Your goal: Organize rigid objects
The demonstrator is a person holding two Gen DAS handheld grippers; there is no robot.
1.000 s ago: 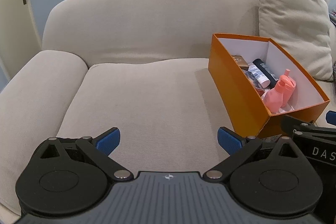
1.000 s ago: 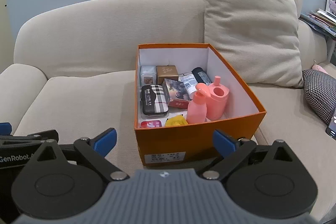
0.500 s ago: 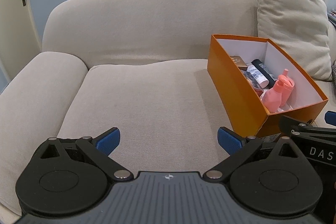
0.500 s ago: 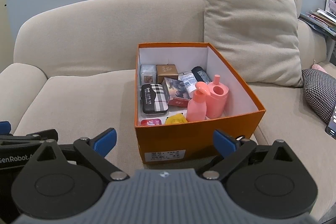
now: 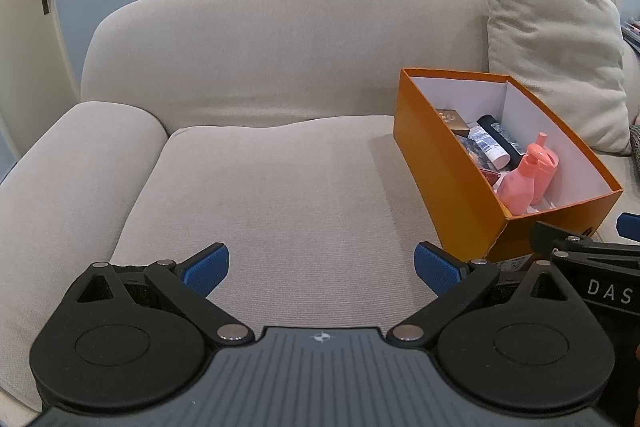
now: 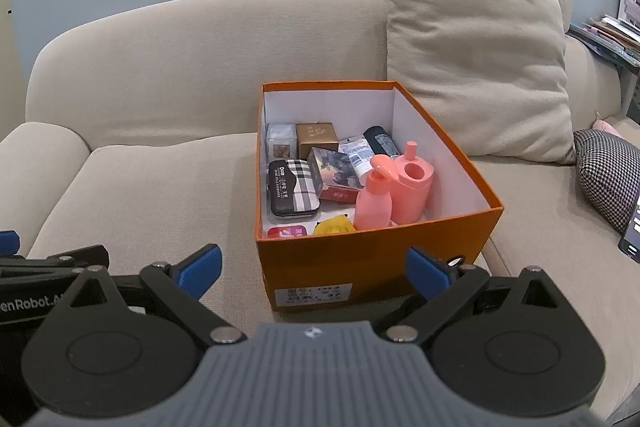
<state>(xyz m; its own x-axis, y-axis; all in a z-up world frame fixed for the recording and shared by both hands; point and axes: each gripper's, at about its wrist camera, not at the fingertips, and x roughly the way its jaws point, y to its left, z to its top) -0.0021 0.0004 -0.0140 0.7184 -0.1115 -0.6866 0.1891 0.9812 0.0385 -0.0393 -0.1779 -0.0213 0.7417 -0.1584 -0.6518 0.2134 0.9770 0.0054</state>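
Barely shifted since a second ago, the orange box at frame centre on the sofa holds pink bottles, a plaid case and small cartons, with left gripper and right gripper both wide and empty.

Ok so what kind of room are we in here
Most likely a home living room: a beige sofa with a throw pillow, and an orange box of toiletries sitting on the seat.
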